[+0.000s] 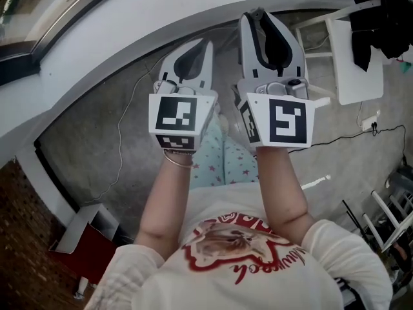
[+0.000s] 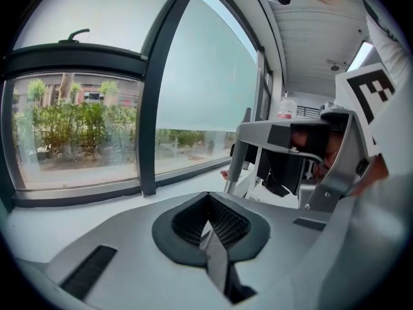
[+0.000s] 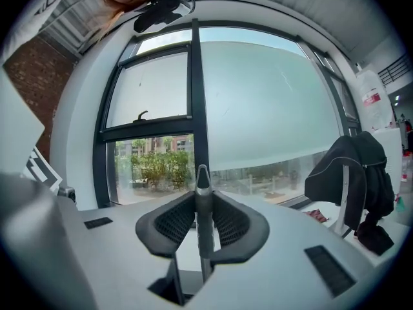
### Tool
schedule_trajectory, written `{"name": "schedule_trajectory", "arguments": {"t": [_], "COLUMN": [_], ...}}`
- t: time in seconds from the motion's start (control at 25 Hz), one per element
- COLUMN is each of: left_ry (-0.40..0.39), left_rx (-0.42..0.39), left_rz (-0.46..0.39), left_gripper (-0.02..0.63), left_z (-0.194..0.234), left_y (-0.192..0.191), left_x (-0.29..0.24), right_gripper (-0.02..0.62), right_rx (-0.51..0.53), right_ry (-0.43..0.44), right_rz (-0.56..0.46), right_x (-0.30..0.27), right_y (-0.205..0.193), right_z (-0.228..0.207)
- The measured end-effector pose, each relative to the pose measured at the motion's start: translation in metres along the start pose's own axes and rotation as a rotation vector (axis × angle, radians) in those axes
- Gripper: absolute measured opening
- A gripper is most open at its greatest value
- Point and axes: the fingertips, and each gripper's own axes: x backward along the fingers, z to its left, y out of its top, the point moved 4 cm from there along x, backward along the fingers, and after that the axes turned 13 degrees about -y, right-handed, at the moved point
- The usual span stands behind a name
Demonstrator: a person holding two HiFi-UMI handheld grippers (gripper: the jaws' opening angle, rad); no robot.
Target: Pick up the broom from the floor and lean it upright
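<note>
In the right gripper view a grey broom handle (image 3: 202, 212) stands upright between the jaws, its capped tip just above the pads. My right gripper (image 3: 201, 196) is shut on it. In the left gripper view a grey stretch of the broom handle (image 2: 218, 260) runs from the pads toward the camera, and my left gripper (image 2: 208, 202) is shut on it. The head view shows the left gripper (image 1: 193, 53) and right gripper (image 1: 268, 24) side by side at chest height, pointing toward the window. They hide the handle there. The broom's head is in no view.
A white curved window ledge (image 1: 129, 37) runs ahead, with large panes (image 3: 258, 108) above it. A white chair (image 1: 358, 57) draped with a dark garment (image 1: 381, 11) stands at the right. A black cable (image 1: 361, 133) lies on the grey floor, and a red box (image 1: 97, 247) sits at lower left.
</note>
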Motion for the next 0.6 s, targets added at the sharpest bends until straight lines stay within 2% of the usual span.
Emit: {"name": "schedule_trajectory", "arguments": {"t": [0.36,0.6], "left_ry": [-0.112,-0.132], "left_rx": [-0.015,-0.016], "left_rz": [0.002,0.003], "left_gripper": [0.017,0.017], "left_z": [0.032,0.063], "left_y": [0.027,0.055], "left_x": [-0.057,-0.085], "right_gripper": [0.098,0.098], "right_rx": [0.026,0.034], "right_ry": [-0.081,-0.101], "right_rz": [0.135,0.231], "right_x": [-0.059,-0.097], "right_y": [-0.001,0.001], "right_z": [-0.021,-0.035]}}
